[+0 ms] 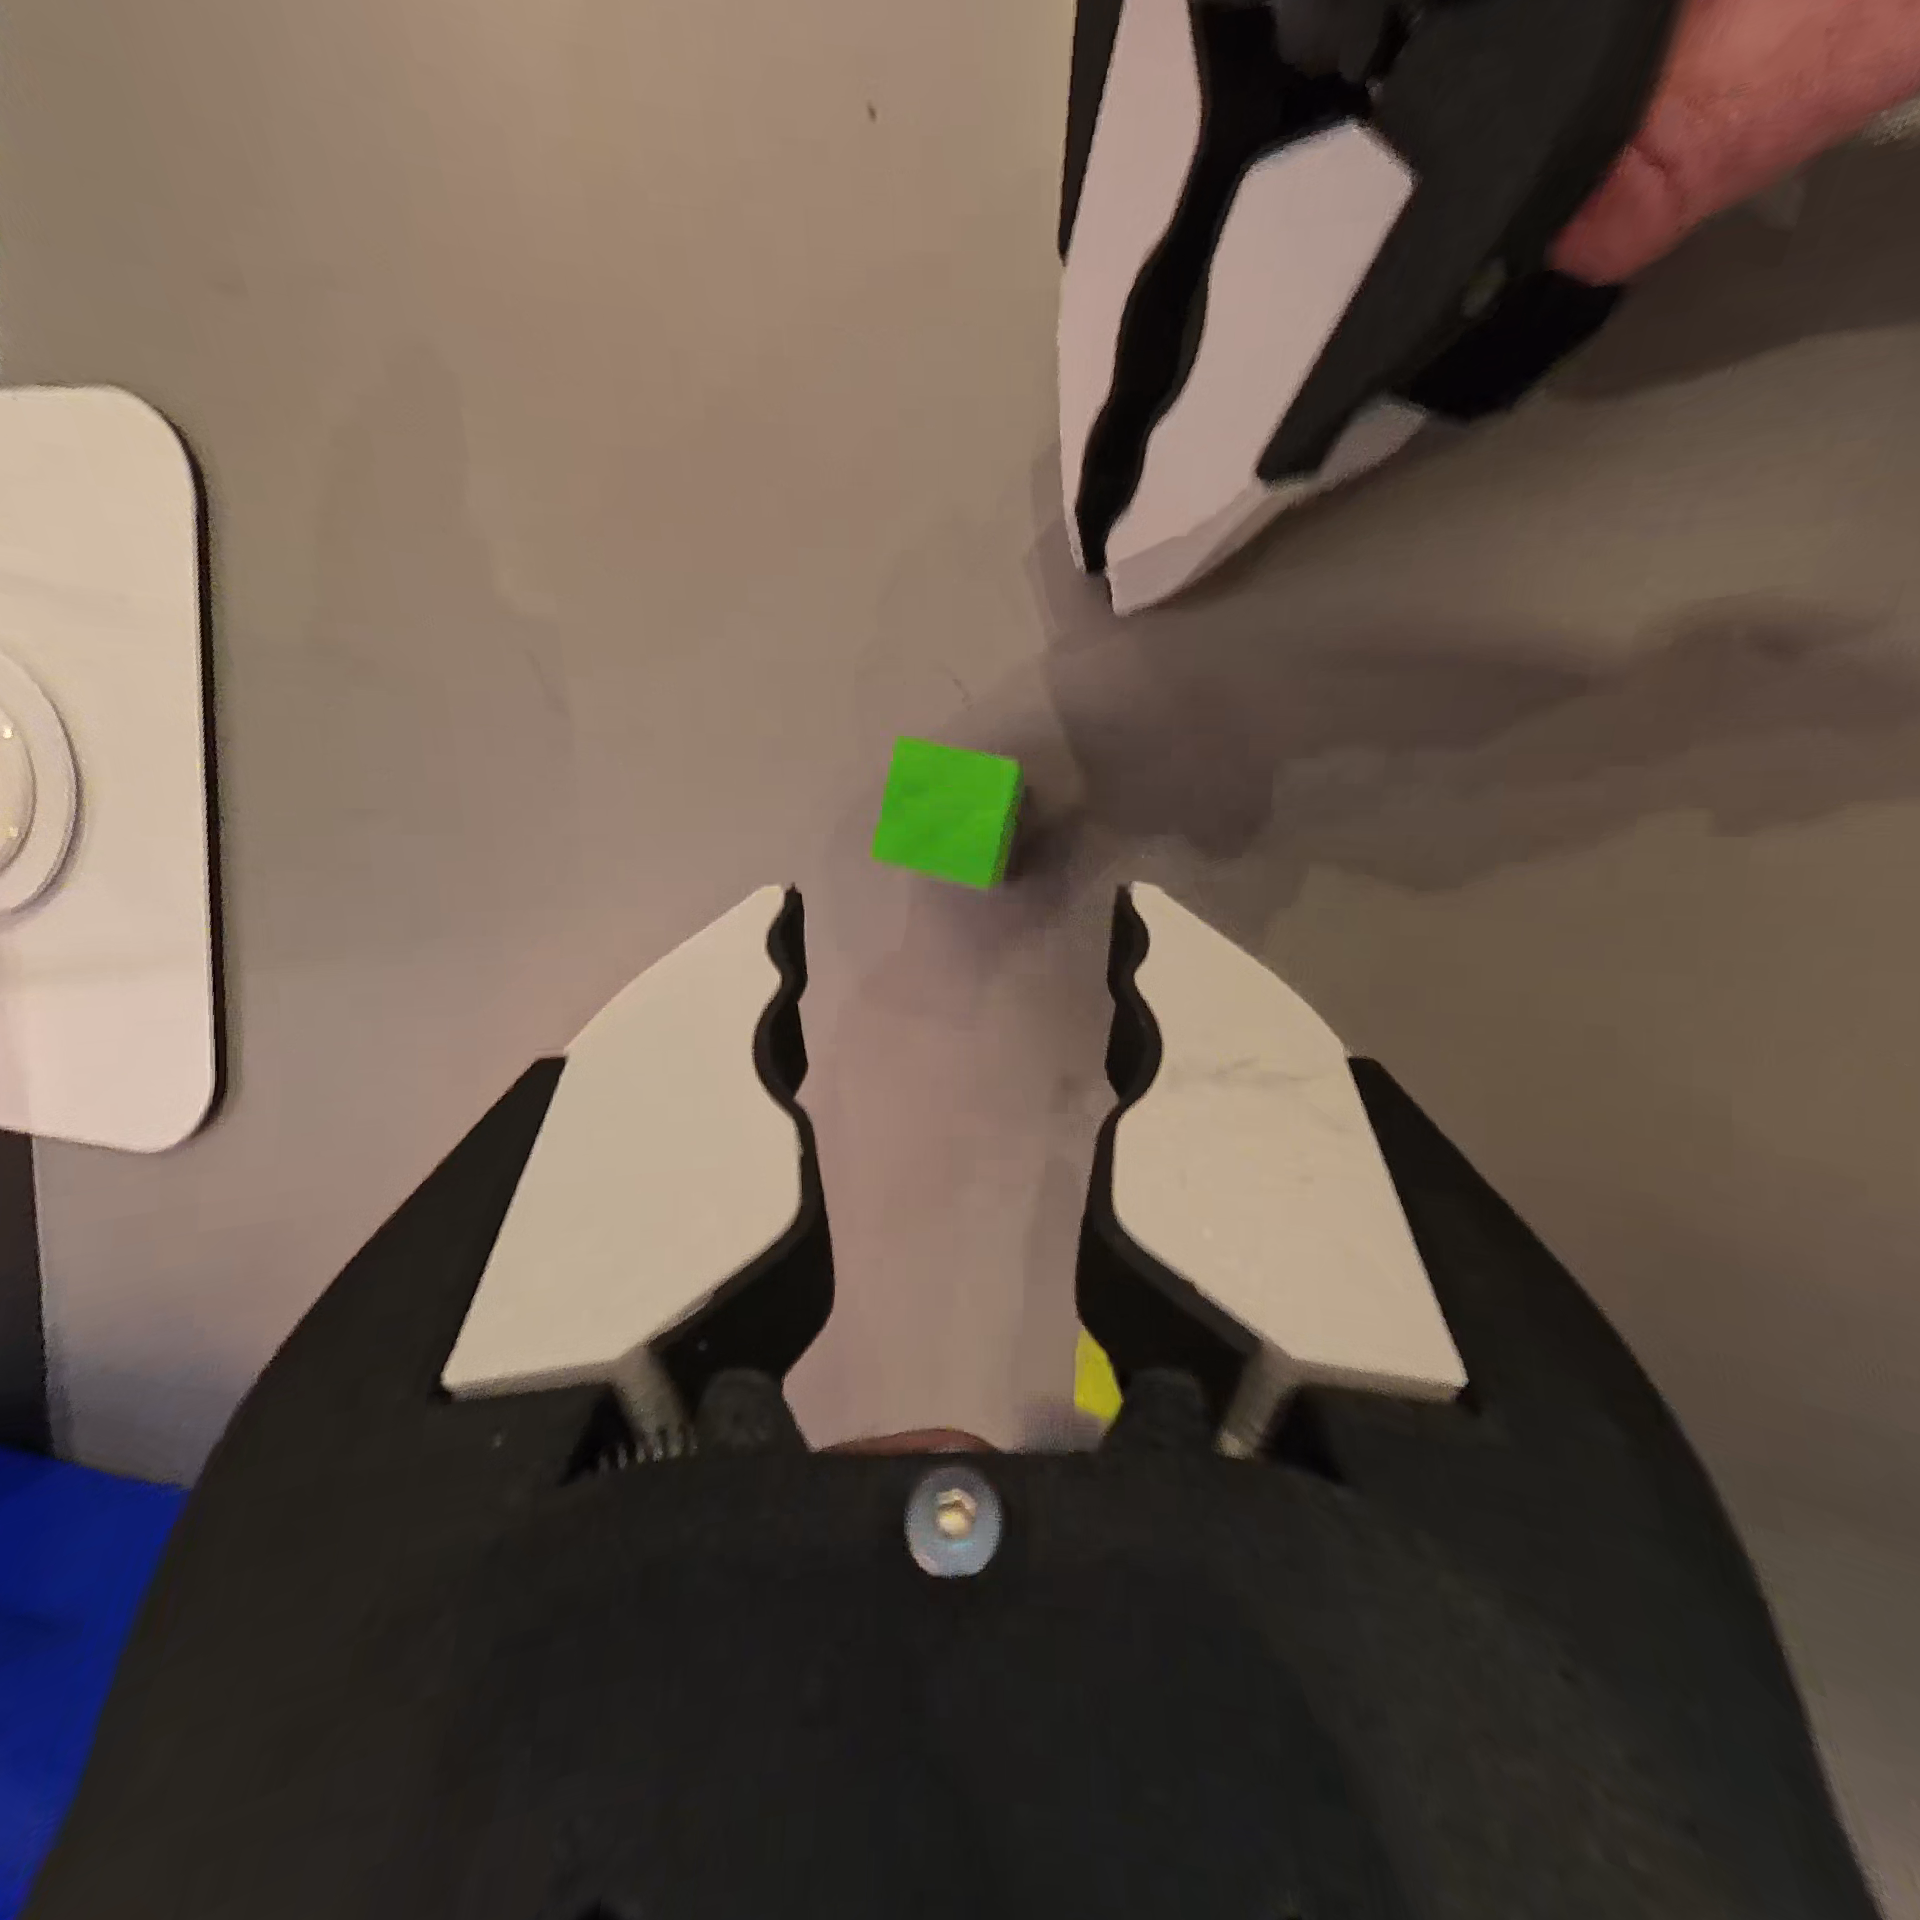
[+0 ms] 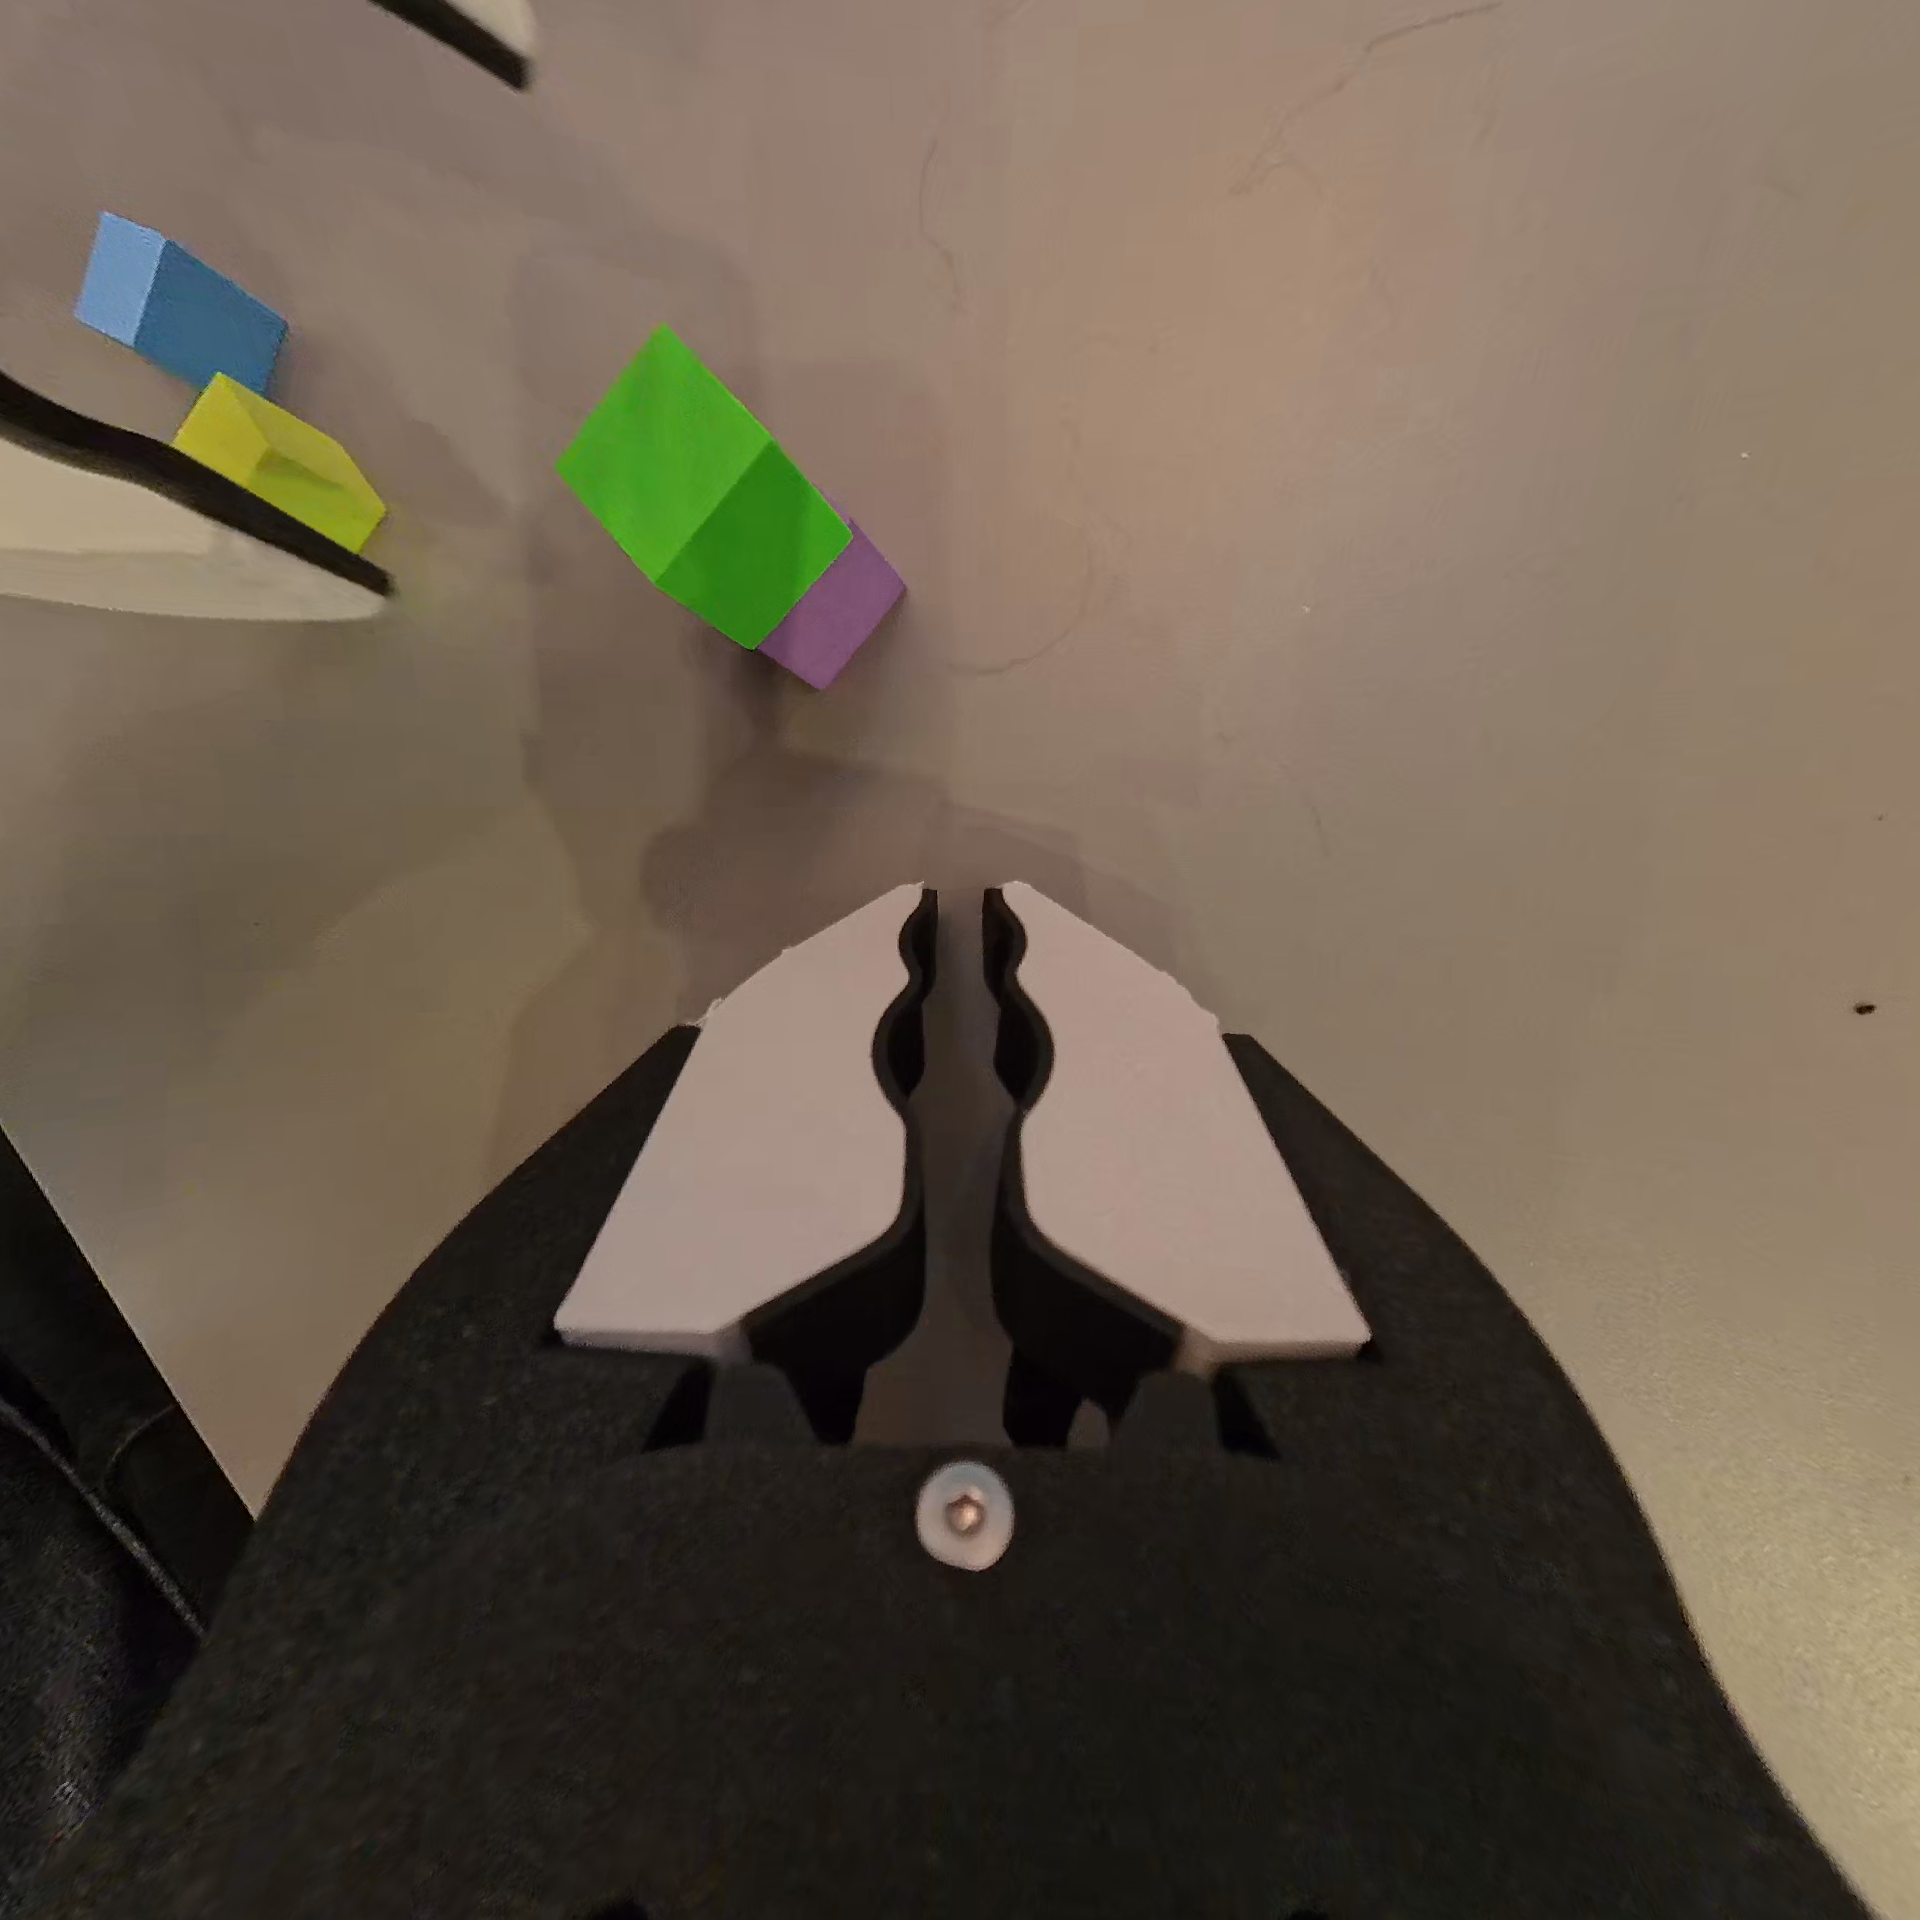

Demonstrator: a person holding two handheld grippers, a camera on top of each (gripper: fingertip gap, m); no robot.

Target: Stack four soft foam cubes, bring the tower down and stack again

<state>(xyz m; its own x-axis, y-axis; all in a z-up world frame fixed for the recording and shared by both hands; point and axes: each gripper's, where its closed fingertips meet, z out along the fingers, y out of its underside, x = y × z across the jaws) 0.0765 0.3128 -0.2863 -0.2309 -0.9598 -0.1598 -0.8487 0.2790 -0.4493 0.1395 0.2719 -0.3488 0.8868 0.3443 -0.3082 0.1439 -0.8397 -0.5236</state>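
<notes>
In the left wrist view I look down on a green foam cube [image 1: 945, 812] just beyond my left gripper [image 1: 956, 894], which is open and empty, clear of the cube. The right wrist view shows the green cube [image 2: 707, 488] resting on a purple cube [image 2: 836, 613]. A yellow cube [image 2: 281, 462] and a blue cube [image 2: 182, 301] lie apart at the far left, beside a finger of the left gripper [image 2: 156, 540]. My right gripper [image 2: 961, 894] is closed to a narrow slit with nothing between the pads, back from the stack. It also shows in the left wrist view [image 1: 1101, 582].
The surface is a grey table [image 2: 1351, 520]. A white plate with a round knob [image 1: 94, 769] lies at the left edge. A blue object [image 1: 62, 1662] sits at the lower left. Dark fabric [image 2: 62, 1507] lies at the lower left of the right wrist view. One gripper's finger ends stand about 10 cm off the other's. To the blue cube [image 2: 182, 301]: left tips about 15 cm, right tips about 25 cm.
</notes>
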